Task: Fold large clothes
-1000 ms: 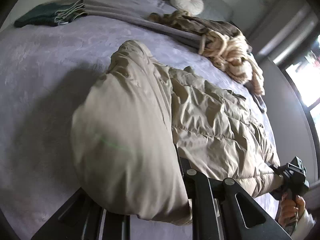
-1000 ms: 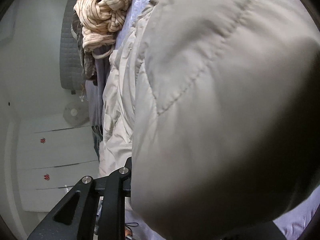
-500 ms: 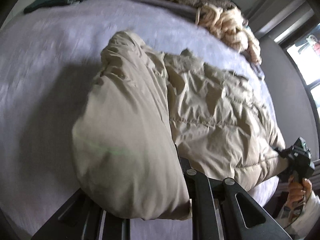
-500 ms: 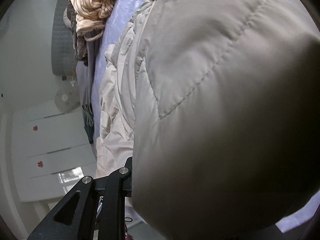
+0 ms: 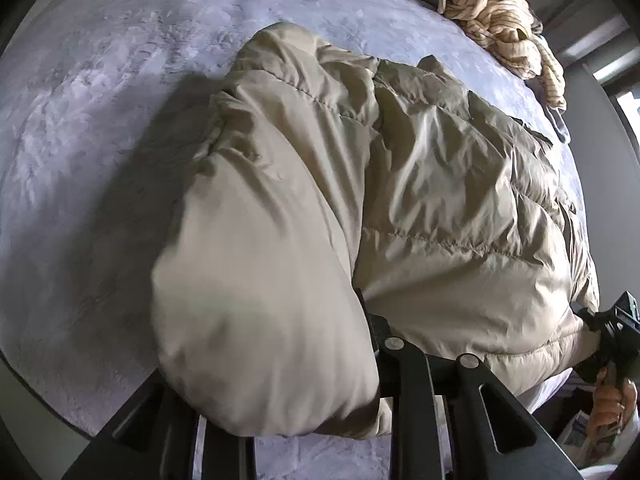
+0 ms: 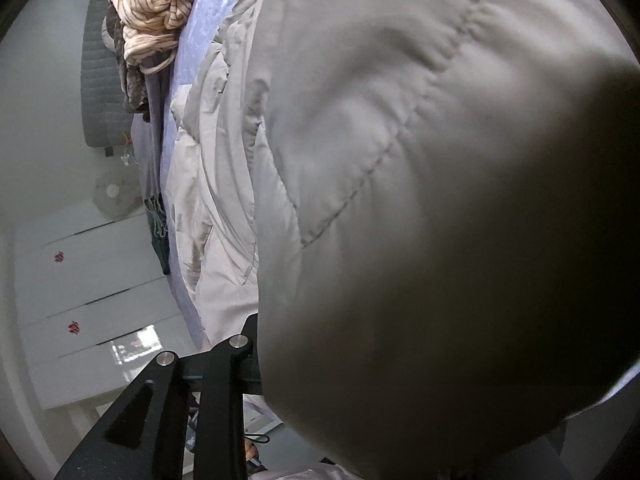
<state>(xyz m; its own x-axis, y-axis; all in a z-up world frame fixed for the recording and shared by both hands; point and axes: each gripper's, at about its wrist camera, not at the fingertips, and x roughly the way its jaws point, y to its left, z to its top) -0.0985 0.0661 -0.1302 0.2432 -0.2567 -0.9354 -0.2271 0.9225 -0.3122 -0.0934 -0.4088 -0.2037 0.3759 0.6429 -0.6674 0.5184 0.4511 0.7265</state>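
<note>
A large beige puffer jacket lies across the lilac bedspread. My left gripper is shut on the jacket's near hem, which bulges over the fingers and hides them. My right gripper shows at the right edge of the left wrist view, shut on the other end of the hem, with the person's hand below it. In the right wrist view the jacket fills most of the frame and covers the right gripper; only its left finger shows.
A heap of striped cream clothes lies at the bed's far right edge and also shows in the right wrist view. A grey headboard and white drawers stand beyond the bed.
Both grippers have lifted and pulled the jacket hem toward the near edge of the bed. The view has tilted downward, so the far pillows and green cloth have left the frame.
</note>
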